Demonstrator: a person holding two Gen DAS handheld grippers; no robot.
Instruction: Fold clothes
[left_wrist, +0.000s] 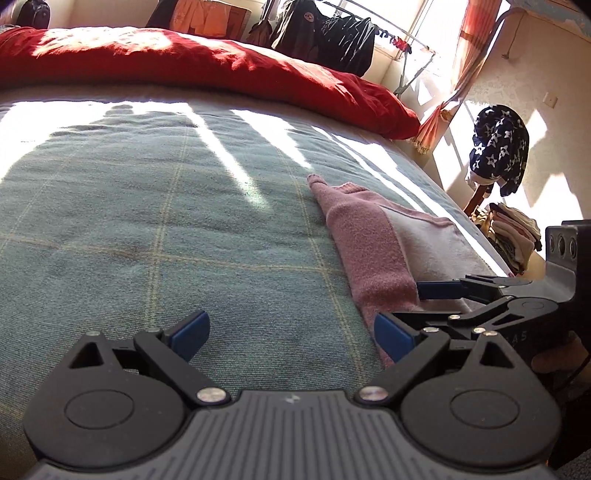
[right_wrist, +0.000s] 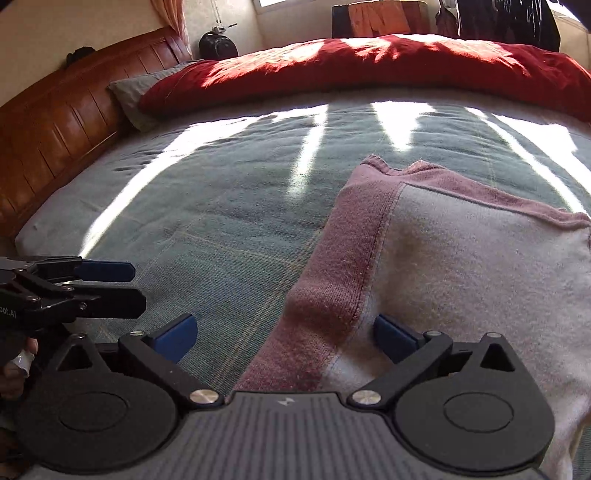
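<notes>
A pink and off-white garment (left_wrist: 373, 243) lies flat and partly folded on the green plaid bedspread (left_wrist: 166, 221), near the bed's right edge. In the right wrist view the garment (right_wrist: 461, 266) fills the right half, its pink band running along the left side. My right gripper (right_wrist: 286, 336) is open low over the garment's near left edge, with the pink band between its fingers and nothing gripped. My left gripper (left_wrist: 291, 334) is open over bare bedspread just left of the garment. Each gripper shows in the other's view: the right gripper (left_wrist: 428, 304), the left gripper (right_wrist: 125, 286).
A red duvet (left_wrist: 192, 62) is bunched along the far side of the bed. A wooden headboard (right_wrist: 55, 122) and grey pillow (right_wrist: 129, 96) are at the left. Beyond the right edge hang dark clothes on a rack (left_wrist: 332, 33) and a star-patterned garment (left_wrist: 498, 147), above a clothes pile (left_wrist: 513, 236).
</notes>
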